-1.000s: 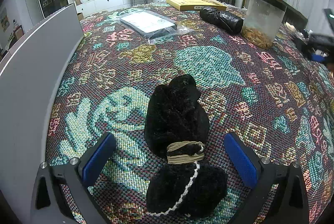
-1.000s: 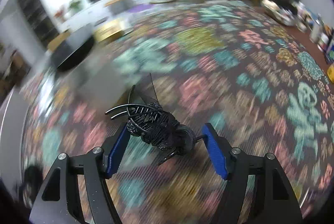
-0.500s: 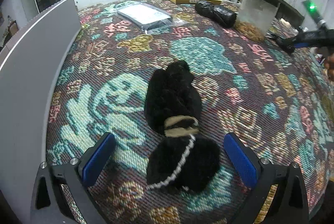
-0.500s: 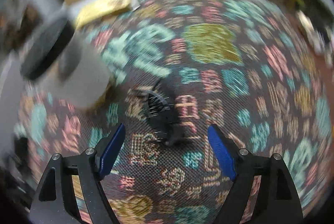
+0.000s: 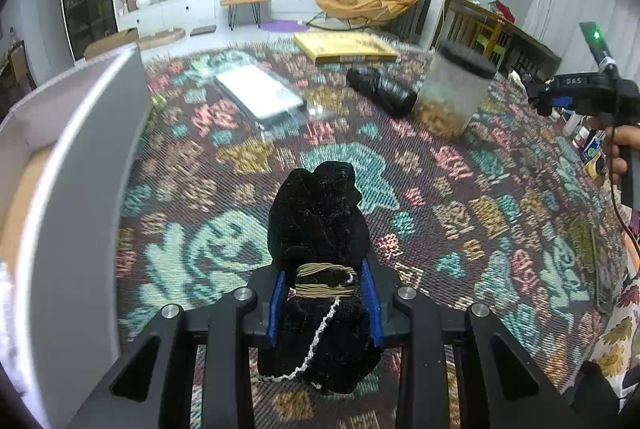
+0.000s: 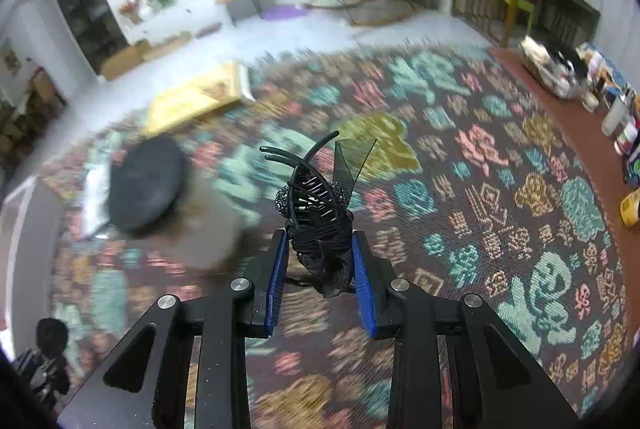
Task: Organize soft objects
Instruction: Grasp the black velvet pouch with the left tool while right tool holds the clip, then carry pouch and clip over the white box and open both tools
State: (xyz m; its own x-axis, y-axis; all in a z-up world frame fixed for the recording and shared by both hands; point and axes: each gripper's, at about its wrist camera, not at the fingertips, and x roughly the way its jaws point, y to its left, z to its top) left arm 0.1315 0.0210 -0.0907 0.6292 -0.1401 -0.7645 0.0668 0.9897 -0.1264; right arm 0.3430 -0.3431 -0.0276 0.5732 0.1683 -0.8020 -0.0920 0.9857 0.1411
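- Patterned woven rug (image 5: 460,197) underfoot, living room behind.
- Left gripper (image 5: 325,303) clenched on black furry scrunchie bundle (image 5: 320,225), lifted clear.
- Right gripper (image 6: 320,281) closing around black hair claw (image 6: 316,205).
- White box (image 5: 80,169) at left; neither item placed yet.
- Both grippers pitched downward.

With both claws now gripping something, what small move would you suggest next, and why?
Probably swing the left claw toward the white box at its left. It is shut on the black plush bundle, and the box looks open-topped. The right claw, closing on the hair clip, can follow.
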